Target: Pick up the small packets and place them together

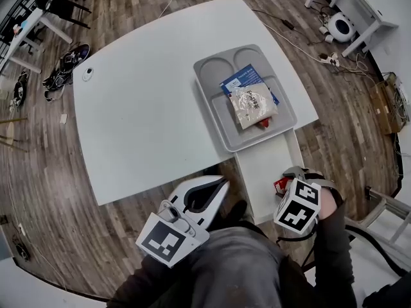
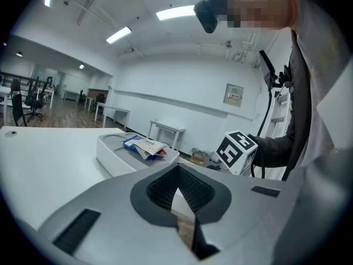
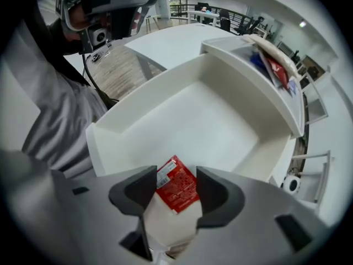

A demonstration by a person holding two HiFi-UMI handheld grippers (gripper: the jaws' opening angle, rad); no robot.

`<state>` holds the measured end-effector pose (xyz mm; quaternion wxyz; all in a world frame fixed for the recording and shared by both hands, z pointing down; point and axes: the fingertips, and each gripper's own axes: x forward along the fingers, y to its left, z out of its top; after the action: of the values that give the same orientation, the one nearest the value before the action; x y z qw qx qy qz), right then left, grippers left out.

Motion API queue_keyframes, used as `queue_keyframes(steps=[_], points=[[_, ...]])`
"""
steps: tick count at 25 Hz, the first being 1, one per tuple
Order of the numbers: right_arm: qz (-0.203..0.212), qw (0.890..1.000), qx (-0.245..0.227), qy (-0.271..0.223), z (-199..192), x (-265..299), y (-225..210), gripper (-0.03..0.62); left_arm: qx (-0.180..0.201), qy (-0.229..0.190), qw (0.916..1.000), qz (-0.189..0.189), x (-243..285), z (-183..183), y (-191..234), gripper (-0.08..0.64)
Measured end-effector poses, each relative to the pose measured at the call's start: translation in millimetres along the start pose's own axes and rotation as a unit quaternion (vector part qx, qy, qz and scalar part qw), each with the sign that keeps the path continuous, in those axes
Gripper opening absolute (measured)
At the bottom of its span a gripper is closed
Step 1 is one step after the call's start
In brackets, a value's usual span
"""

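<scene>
A white table (image 1: 141, 120) carries a grey tray (image 1: 212, 108) at its right edge, where a pile of packets (image 1: 252, 101) already lies. Just off the table's near-right corner sits a lower white box (image 1: 263, 165). The left gripper (image 2: 177, 173) is clenched on nothing. The right gripper (image 3: 176, 175) straddles a red packet (image 3: 176, 186) by the box's near wall, jaws apart and not visibly pressing. The thin, flat packet may slide from the pads, or a jaw may snag the wall.

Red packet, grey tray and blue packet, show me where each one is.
red packet (image 3: 176, 189), right gripper view, printed red face
grey tray (image 1: 214, 115), head view, bare left side
blue packet (image 1: 240, 77), head view, exposed top-left part
</scene>
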<state>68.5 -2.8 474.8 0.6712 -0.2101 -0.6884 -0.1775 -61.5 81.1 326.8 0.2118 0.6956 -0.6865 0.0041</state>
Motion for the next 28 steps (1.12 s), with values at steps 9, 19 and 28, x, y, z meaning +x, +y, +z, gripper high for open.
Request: queue_keyframes(steps=[9,19,28], points=[[-0.046,0.998,0.016,-0.035,3.0,-7.9,-20.4,0.003,-0.005,0.008,0.9998,-0.016,12.6,-3.6,3.6,-0.009],[-0.047,0.994,0.014,-0.096,13.1,-36.3,-25.1,0.003,0.005,0.004,0.9997,-0.023,11.4,4.4,0.8,-0.009],[-0.001,0.998,-0.061,0.026,-3.1,0.8,-3.1,0.259,-0.015,0.01,0.9998,-0.009,5.2,-1.6,22.2,-0.009]])
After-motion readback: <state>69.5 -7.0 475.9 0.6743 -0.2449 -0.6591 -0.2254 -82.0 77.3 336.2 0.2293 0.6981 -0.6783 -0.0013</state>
